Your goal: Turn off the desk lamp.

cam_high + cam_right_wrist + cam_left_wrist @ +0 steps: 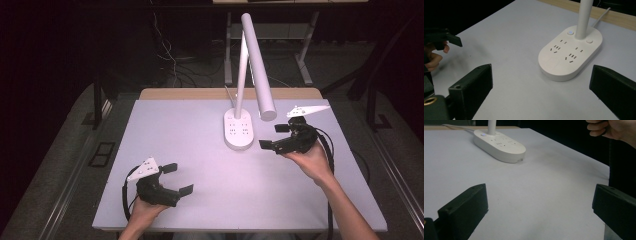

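Observation:
A white desk lamp stands at the back middle of the table on an oval base (238, 131) that carries several sockets. Its stem and long head (260, 70) lean to the right. My right gripper (272, 136) hovers open just right of the base, jaws pointing left at it, nothing between them. In the right gripper view the base (571, 55) lies ahead between the open jaws (541, 87), with a lit button (570, 32) beside the stem. My left gripper (179, 178) is open near the front left, empty, and in its own view (540, 212) the base (499, 145) sits far ahead.
The table is covered by a pale grey mat (200, 150), with a wooden strip (200, 93) along the back edge. The lamp's cord (601, 16) runs off the back. The person's right hand (609, 128) shows at the top right of the left gripper view.

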{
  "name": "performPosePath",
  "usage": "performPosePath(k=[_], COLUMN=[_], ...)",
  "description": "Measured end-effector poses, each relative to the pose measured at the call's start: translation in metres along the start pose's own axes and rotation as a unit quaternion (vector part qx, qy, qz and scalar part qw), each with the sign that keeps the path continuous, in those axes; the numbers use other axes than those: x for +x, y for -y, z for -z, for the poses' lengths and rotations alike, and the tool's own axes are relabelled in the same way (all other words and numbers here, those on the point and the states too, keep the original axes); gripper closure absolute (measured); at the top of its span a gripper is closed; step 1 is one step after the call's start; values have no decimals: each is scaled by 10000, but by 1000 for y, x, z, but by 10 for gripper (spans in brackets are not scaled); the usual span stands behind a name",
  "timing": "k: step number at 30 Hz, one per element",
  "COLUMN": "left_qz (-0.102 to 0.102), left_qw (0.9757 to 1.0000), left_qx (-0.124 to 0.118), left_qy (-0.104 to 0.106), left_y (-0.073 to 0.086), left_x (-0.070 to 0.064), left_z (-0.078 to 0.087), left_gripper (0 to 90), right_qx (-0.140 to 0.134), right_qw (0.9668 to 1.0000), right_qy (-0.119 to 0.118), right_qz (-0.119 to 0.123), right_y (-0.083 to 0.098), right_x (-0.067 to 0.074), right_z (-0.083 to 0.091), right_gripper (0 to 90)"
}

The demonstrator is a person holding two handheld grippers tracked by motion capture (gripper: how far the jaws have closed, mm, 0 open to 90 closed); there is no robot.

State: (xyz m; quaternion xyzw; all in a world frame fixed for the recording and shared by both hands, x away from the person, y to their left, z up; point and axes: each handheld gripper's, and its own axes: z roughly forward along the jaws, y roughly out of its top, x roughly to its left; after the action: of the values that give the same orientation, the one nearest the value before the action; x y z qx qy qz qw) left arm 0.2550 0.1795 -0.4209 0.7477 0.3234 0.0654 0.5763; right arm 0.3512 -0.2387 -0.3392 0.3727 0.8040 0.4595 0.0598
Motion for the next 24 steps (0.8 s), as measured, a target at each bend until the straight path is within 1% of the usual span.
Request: performPosePath(k=[5,11,12,15,21,22,24], left_qz=[-1,-4,-8,-4,-12,-7,-7], left_qw=[10000,10000,10000,10000,10000,10000,10000], left_qx=[-26,-40,-44,-43,-47,-52,-54], left_qy=[-16,-7,-7,2,17,18,21], left_y=[-1,-1,-1,-2,-2,-2,-2], left_x=[2,3,3,2,2,2,2], left_z=[2,2,2,2,2,2,2], left_gripper=[0,0,0,0,0,0,0], right_qx=[57,114,114,104,85,104,126], right_qw=[10000,9999,9999,9999,10000,9999,9999], right_qy=[-17,-6,-6,15,33,45,60], right_qz=[13,15,15,-9,-34,-24,-31], right_y=[-6,-18,-18,-25,-33,-36,-38], right_x=[-5,-12,-12,-18,-22,-23,-24], right_z=[-8,-21,-21,-29,-38,-41,-43], right_gripper=[47,48,48,48,48,48,48])
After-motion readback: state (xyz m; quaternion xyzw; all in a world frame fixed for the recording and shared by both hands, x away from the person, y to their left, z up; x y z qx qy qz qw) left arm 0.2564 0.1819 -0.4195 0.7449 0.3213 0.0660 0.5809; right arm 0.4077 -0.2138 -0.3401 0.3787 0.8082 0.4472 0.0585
